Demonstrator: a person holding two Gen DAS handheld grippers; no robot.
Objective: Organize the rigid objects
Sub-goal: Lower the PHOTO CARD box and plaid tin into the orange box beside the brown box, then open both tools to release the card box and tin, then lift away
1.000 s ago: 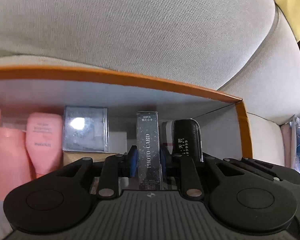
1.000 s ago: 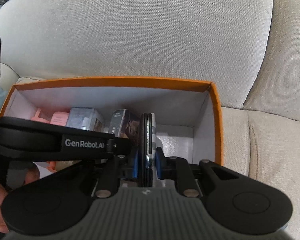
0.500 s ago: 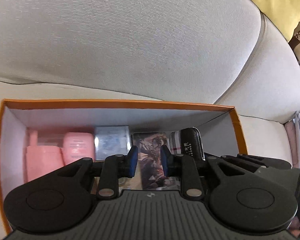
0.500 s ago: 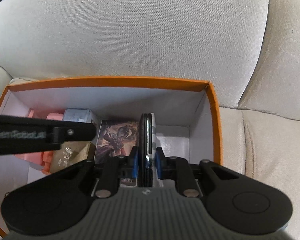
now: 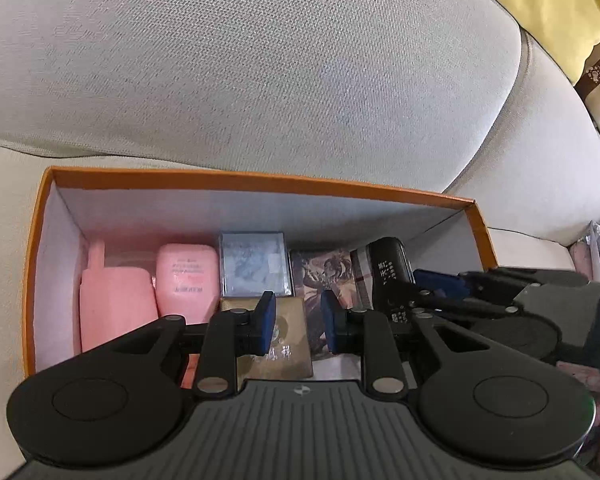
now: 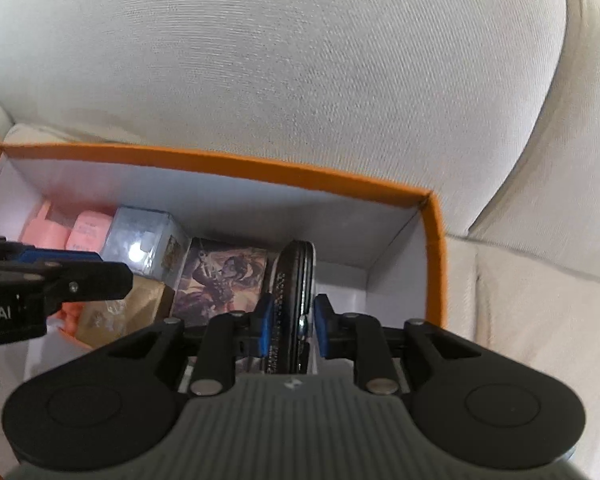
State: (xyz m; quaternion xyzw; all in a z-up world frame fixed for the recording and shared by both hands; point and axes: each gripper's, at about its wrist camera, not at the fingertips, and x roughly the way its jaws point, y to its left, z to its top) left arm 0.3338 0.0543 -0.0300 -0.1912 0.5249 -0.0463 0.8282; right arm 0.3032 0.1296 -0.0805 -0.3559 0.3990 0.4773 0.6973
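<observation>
An orange box (image 5: pixel 260 178) with white inner walls sits on a beige sofa seat. Inside it stand a pink bottle (image 5: pixel 116 304), a pink tube (image 5: pixel 186 272), a silvery clear case (image 5: pixel 254 264), an illustrated card box (image 5: pixel 324 276) and a black key case (image 5: pixel 390 272). My left gripper (image 5: pixel 298 322) hovers over the card box, open, with nothing between its pads. My right gripper (image 6: pixel 292 326) straddles the black key case (image 6: pixel 294 280), which stands on edge. Its jaws are opening and a thin gap shows at the right pad.
A tan box (image 5: pixel 284 344) lies at the front of the orange box. Bare white floor (image 6: pixel 360 276) shows to the right of the key case. The sofa backrest (image 5: pixel 260 60) rises just behind the box. A yellow cloth (image 5: pixel 540 0) lies at the upper right.
My left gripper let go of the card box, which now leans picture side up in the row, then drew up and back. The right jaws eased apart around the key case.
</observation>
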